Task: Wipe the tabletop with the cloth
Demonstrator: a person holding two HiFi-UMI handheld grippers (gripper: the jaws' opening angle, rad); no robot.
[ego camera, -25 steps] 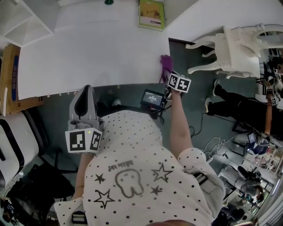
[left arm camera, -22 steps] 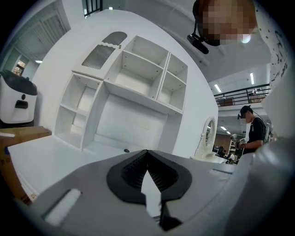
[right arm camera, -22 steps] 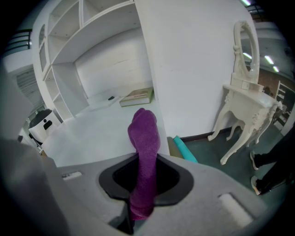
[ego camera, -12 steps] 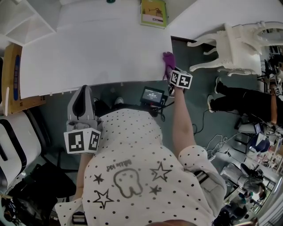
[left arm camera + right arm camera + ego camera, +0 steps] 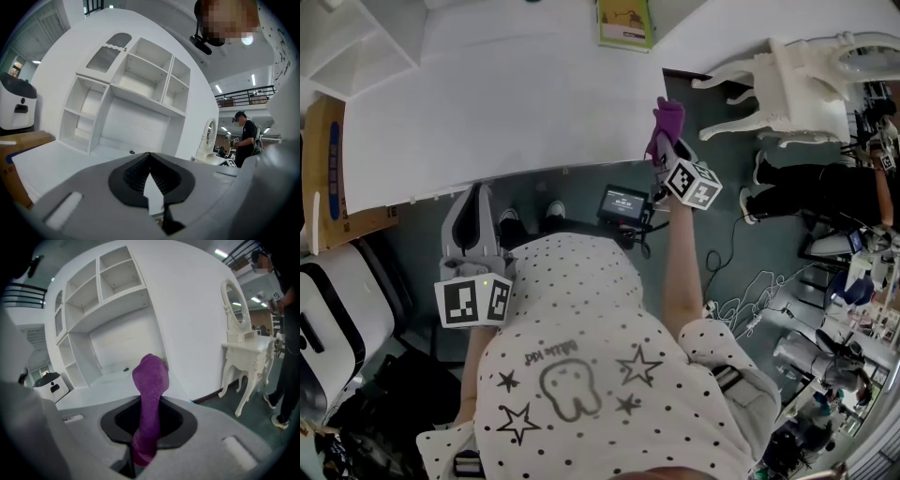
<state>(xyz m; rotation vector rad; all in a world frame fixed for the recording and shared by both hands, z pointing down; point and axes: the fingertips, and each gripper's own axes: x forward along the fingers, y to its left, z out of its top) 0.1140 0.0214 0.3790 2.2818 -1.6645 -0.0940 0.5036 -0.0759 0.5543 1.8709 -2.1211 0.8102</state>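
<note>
Head view: nearest, beside the person's white dotted shirt (image 5: 581,375), the grey left gripper (image 5: 478,195) hangs just short of the desk's front edge. Its jaws are closed together on nothing (parked there, I judge, to keep clear of the wiping side). A little farther out, the right gripper (image 5: 668,155) is clamped on the purple cloth (image 5: 665,122), bunched into a thick roll at the right edge of the flat white tabletop (image 5: 516,103), near its front corner. The cloth's long axis runs along the jaws, and its rounded free end points away from the person, toward the back of the desk. The right gripper view shows it standing stiffly up out of the jaws. Whether it touches the surface I cannot tell. Beyond it, a green booklet (image 5: 623,23) lies at the tabletop's far edge.
</note>
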